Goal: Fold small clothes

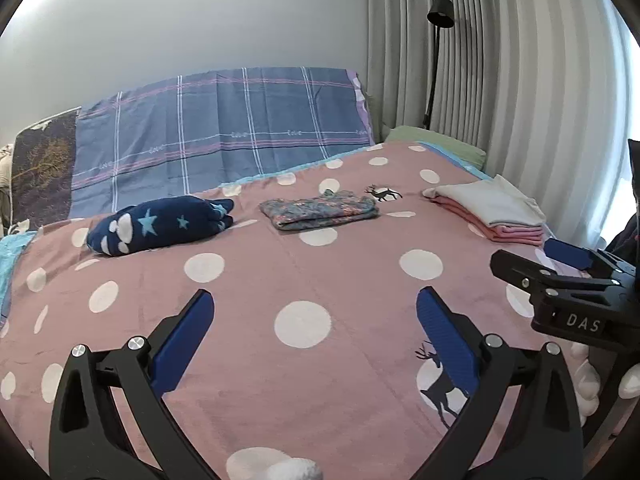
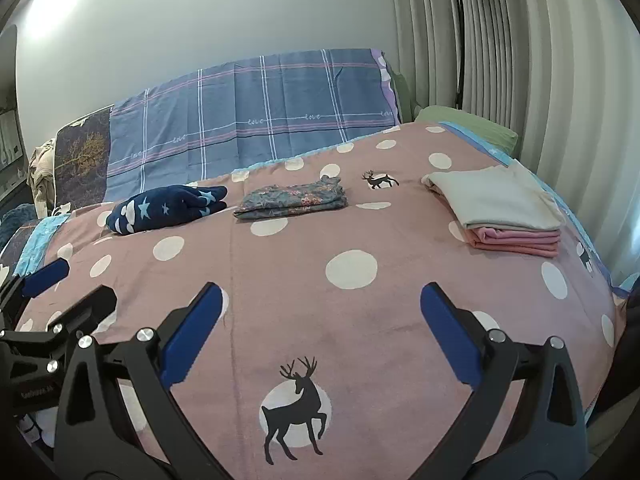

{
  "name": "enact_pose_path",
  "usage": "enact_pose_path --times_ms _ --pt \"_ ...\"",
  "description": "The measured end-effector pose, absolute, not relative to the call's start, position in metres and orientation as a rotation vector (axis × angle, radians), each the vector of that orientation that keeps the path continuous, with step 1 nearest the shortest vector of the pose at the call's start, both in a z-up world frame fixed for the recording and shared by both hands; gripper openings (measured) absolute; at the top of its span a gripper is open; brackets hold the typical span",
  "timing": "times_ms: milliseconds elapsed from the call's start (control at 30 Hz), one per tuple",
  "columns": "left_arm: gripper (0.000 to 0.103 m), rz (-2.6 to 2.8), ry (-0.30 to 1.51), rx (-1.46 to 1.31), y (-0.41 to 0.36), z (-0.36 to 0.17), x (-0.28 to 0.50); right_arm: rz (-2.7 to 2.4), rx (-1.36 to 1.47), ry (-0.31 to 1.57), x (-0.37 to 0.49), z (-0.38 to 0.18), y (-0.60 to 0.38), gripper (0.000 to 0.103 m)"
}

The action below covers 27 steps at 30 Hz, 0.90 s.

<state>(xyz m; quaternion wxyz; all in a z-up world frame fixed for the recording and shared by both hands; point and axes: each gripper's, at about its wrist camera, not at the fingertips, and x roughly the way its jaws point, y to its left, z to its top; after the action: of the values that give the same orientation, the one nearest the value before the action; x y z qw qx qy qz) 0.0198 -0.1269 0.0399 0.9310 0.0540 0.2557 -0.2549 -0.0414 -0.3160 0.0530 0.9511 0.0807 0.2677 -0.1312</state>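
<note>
Three folded piles lie in a row across the far part of the pink dotted bedspread point(image 1: 248, 304): a navy star-print garment point(image 1: 160, 224) point(image 2: 168, 208) at left, a floral patterned garment point(image 1: 320, 210) point(image 2: 292, 200) in the middle, and a white piece on folded pink pieces point(image 1: 492, 212) point(image 2: 504, 212) at right. My left gripper point(image 1: 316, 308) is open and empty above the near bedspread point(image 2: 360, 320). My right gripper point(image 2: 320, 304) is open and empty beside it; it also shows at the right edge of the left wrist view point(image 1: 568, 268), and the left gripper shows at the left edge of the right wrist view point(image 2: 60, 288).
A blue plaid cloth point(image 1: 224, 136) covers the headboard behind the bed. A green pillow point(image 1: 436, 144) lies at the far right corner. A black floor lamp point(image 1: 438, 40) stands before grey curtains point(image 1: 540, 100) on the right. Something white lies at the bottom edge of the left wrist view point(image 1: 296, 470).
</note>
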Motion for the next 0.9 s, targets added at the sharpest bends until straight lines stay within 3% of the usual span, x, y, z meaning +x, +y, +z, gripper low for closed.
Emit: enact_pose_path --times_ms 900 --pt "0.101 -0.527 0.580 0.103 -0.132 0.028 0.024 -0.267 0.168 0.587 -0.031 0.042 -0.320 0.101"
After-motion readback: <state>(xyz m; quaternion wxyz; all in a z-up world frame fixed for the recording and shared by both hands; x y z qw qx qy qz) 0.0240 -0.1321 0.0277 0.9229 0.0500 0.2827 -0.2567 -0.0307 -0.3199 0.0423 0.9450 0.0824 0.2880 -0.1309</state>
